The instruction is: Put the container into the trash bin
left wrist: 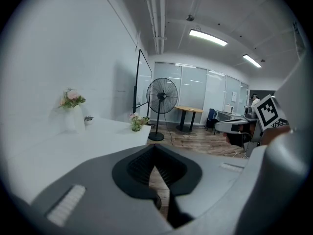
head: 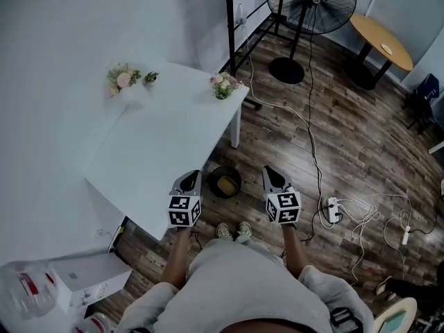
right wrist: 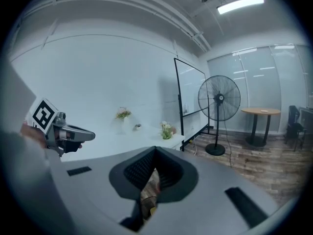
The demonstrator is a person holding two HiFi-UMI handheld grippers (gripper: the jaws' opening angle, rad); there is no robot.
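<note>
A small dark round trash bin [head: 214, 174] stands on the wooden floor by the white table's near corner. A tan container [head: 226, 184] lies inside it. My left gripper [head: 189, 180] hovers just left of the bin, and my right gripper [head: 270, 173] hovers just right of it. Both point away from the person, jaws together, with nothing between them. In the left gripper view the left gripper [left wrist: 155, 152] has its jaws touching at the tips, and a sliver of the bin's rim [left wrist: 157, 202] shows below. The right gripper [right wrist: 154, 153] looks the same in its own view.
The white table [head: 159, 151] carries small flower vases [head: 123, 78] [head: 223, 86]. A standing fan [head: 311, 5], a round wooden table [head: 380, 39], and a power strip with cables [head: 333, 210] are to the right. A white box [head: 87, 276] sits at lower left.
</note>
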